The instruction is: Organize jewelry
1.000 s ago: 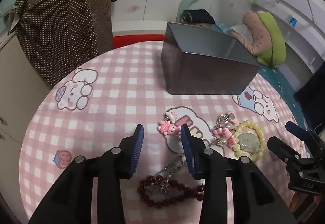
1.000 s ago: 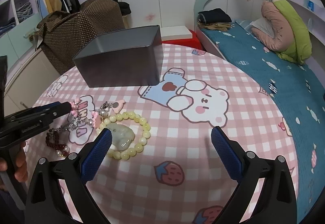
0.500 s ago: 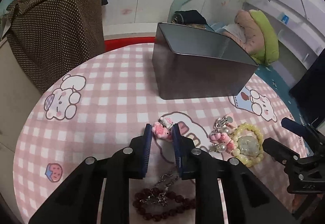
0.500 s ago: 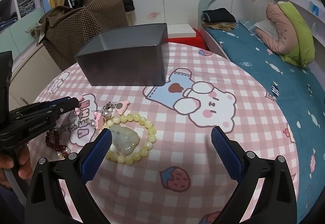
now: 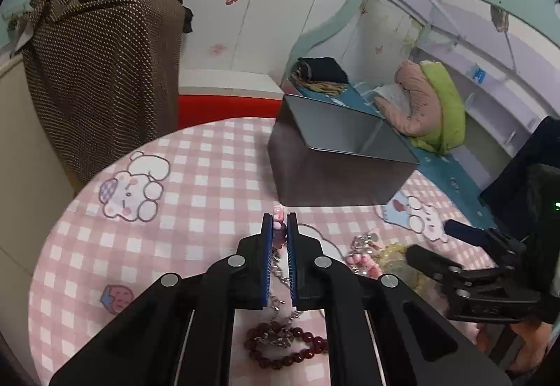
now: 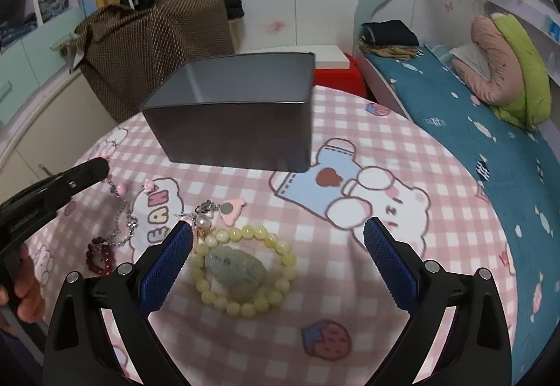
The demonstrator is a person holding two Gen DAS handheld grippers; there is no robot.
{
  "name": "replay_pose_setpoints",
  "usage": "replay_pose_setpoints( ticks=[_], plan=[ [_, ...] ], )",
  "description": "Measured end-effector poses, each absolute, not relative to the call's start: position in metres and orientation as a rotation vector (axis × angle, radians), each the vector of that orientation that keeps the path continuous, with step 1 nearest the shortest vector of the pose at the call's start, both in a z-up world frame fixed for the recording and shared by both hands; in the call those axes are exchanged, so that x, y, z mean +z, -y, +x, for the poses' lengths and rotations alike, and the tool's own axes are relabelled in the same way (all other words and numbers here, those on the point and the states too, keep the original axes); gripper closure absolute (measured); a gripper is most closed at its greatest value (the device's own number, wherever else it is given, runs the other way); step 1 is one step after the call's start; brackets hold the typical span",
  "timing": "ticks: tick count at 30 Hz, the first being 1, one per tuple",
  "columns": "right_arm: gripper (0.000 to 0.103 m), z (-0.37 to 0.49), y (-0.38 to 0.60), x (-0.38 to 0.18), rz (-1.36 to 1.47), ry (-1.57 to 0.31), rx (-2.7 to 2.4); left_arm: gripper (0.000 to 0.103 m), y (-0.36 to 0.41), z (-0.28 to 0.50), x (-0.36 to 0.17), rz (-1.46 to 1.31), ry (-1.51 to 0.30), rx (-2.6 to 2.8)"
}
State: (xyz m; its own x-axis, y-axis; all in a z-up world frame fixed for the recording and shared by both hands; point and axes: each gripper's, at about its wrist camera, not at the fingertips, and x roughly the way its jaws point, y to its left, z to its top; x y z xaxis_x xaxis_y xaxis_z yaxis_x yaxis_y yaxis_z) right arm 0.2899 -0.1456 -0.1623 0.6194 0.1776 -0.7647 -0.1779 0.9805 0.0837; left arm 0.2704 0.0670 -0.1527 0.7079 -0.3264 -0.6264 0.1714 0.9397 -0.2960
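A small pink charm [image 5: 278,215] sits pinched between the blue pads of the left gripper [image 5: 280,228], whose jaws are clamped tight on it. A thin silver chain [image 6: 122,228] hangs from the charm, lifted off the cloth at its upper end, and runs down to a dark red bead bracelet [image 5: 287,349] that lies on the table beneath the gripper. Just to the right of the chain lies a cluster of small pink and silver charms [image 6: 213,214], and beside that a pale yellow bead bracelet [image 6: 245,268] with a grey-green stone pendant [image 6: 236,268] resting inside its ring. The right gripper [image 6: 278,263] hovers over this yellow bracelet with its jaws spread wide and nothing between them; the bracelet sits nearer its left finger. Beyond the jewelry, toward the far side of the table, stands an open grey metal box [image 6: 238,127]; no jewelry shows in the part of its inside that can be seen. Everything rests on a round table with a pink checked tablecloth [image 6: 402,158] printed with cartoon animals and strawberries. Behind the table are a brown dotted bag [image 5: 101,71], a bed with a teal cover [image 6: 490,127] and white wardrobe doors with butterfly stickers
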Motion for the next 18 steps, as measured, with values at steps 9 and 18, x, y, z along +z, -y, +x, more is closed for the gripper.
replay_pose_setpoints(
  ticks=[9, 18],
  plan=[
    [0.008, 0.302, 0.145, -0.166, 0.071, -0.909, 0.239, 0.096, -0.096, 0.263, -0.142, -0.403, -0.638, -0.329],
    [0.008, 0.300, 0.158, -0.169, 0.112, -0.923, 0.224, 0.096, -0.103, 0.279, -0.164, -0.415, -0.786, -0.273]
  ],
)
